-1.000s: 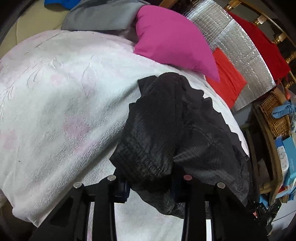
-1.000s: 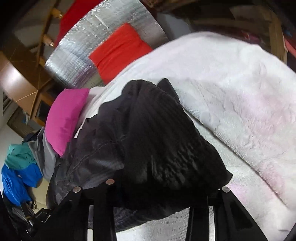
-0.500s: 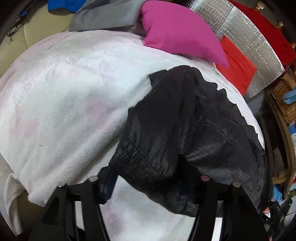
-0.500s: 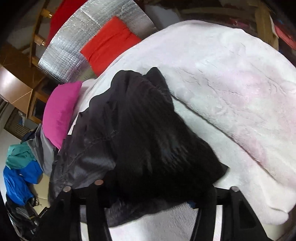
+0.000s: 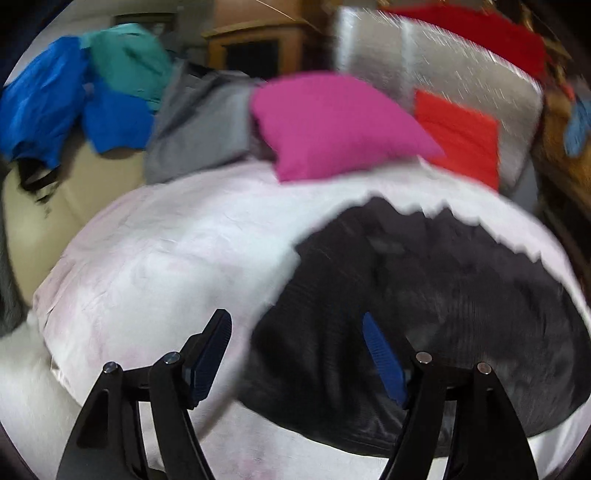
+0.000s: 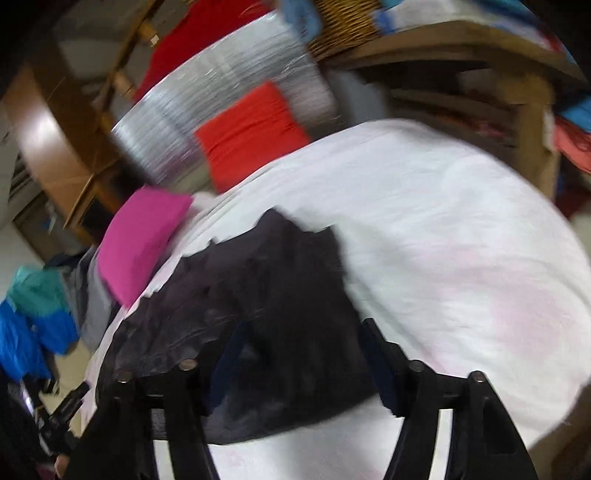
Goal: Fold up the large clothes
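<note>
A black garment (image 5: 424,314) lies bunched on the white blanket (image 5: 166,266), right of centre in the left wrist view. It also shows in the right wrist view (image 6: 266,314), left of centre on the blanket (image 6: 443,240). My left gripper (image 5: 295,343) is open and empty, just above the garment's near edge, blue pads showing. My right gripper (image 6: 299,350) is open too, with the garment lying between and beyond its fingers, not clamped. Both views are blurred by motion.
A pink cushion (image 5: 332,122) lies at the blanket's far edge. Behind it stand a silver foil panel (image 5: 461,81) with red cloth (image 5: 458,136), a grey garment (image 5: 199,125) and blue-green clothes (image 5: 74,99). A wooden shelf with a wicker basket (image 6: 343,26) stands at the right.
Both grippers have opened and let go of the black garment, which now lies on the blanket. Both have pulled back and tilted up, showing more of the room.
</note>
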`<move>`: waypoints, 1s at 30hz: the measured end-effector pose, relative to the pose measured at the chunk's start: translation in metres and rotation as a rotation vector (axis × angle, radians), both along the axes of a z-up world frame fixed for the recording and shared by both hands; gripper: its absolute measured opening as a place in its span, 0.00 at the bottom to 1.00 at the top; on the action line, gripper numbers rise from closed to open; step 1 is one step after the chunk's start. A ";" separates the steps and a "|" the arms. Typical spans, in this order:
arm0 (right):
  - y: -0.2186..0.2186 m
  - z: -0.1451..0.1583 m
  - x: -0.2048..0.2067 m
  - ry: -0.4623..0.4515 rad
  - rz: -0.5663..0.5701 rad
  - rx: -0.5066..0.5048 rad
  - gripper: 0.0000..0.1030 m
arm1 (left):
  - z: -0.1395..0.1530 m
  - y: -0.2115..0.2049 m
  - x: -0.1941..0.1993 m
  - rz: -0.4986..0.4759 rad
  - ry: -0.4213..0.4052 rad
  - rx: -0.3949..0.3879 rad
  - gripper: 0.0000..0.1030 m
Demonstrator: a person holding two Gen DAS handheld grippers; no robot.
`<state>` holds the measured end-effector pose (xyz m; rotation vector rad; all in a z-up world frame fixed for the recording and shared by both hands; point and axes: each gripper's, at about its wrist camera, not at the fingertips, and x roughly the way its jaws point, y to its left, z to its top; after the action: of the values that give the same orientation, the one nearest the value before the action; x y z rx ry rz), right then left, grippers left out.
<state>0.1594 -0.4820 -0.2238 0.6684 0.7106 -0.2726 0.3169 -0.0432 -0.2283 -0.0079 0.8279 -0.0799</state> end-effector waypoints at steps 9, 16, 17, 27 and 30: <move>-0.021 -0.012 0.036 0.062 -0.055 0.047 0.52 | -0.014 -0.010 0.036 0.008 0.120 0.047 0.78; -0.036 -0.020 0.106 0.054 -0.001 0.079 0.58 | -0.011 -0.031 0.081 0.010 0.116 0.097 0.78; -0.037 -0.029 0.116 0.072 0.002 0.099 0.61 | -0.023 -0.034 0.090 0.006 0.159 0.115 0.79; 0.006 0.001 0.097 0.053 0.003 -0.104 0.68 | 0.013 -0.044 0.049 -0.003 -0.025 0.197 0.82; 0.026 0.026 0.064 -0.005 -0.007 -0.165 0.76 | 0.044 -0.044 0.014 -0.005 -0.108 0.192 0.82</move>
<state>0.2237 -0.4558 -0.1974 0.5151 0.6731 -0.3324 0.3305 -0.0870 -0.1843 0.1781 0.7252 -0.0049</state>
